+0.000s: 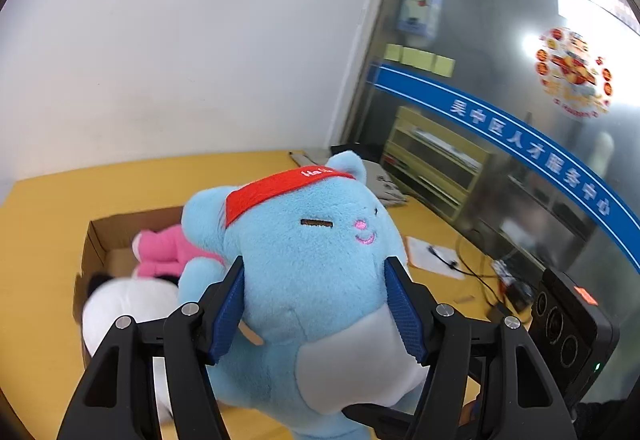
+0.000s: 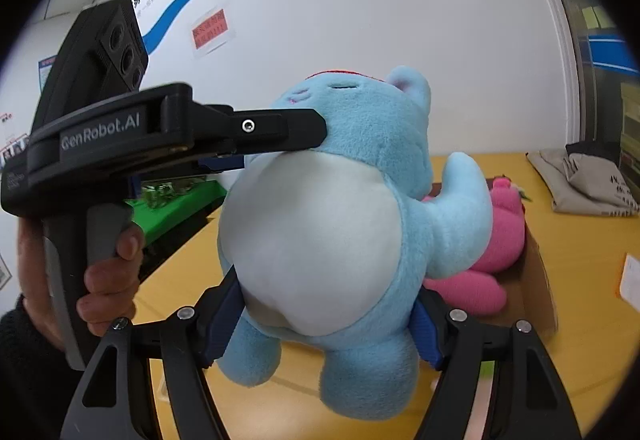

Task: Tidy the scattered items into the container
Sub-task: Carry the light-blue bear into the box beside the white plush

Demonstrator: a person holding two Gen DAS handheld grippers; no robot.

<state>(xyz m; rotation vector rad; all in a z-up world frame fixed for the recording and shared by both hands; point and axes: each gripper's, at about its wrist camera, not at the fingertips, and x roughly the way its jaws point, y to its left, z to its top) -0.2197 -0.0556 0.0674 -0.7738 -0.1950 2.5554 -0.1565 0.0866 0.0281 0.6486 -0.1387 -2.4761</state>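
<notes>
A blue plush toy (image 1: 312,240) with a red headband and a white belly hangs in the air over the table, held from two sides. My left gripper (image 1: 318,304) is shut on it just below the head, both blue pads pressed into the fur. My right gripper (image 2: 326,316) is shut on the lower body (image 2: 316,224) above the legs. In the right wrist view a hand (image 2: 108,268) holds the left tool, and one of its fingers (image 2: 280,128) presses the toy's neck. Behind and below stands an open cardboard box (image 1: 96,240) containing a pink plush (image 1: 164,252) and a white plush (image 1: 128,304).
The yellow table (image 1: 52,200) runs back to a white wall. Papers (image 1: 432,256) and cables (image 1: 480,280) lie at the right near a glass partition. A folded grey cloth bag (image 2: 588,184) rests at the far right, and a green object (image 2: 176,200) sits at the left edge.
</notes>
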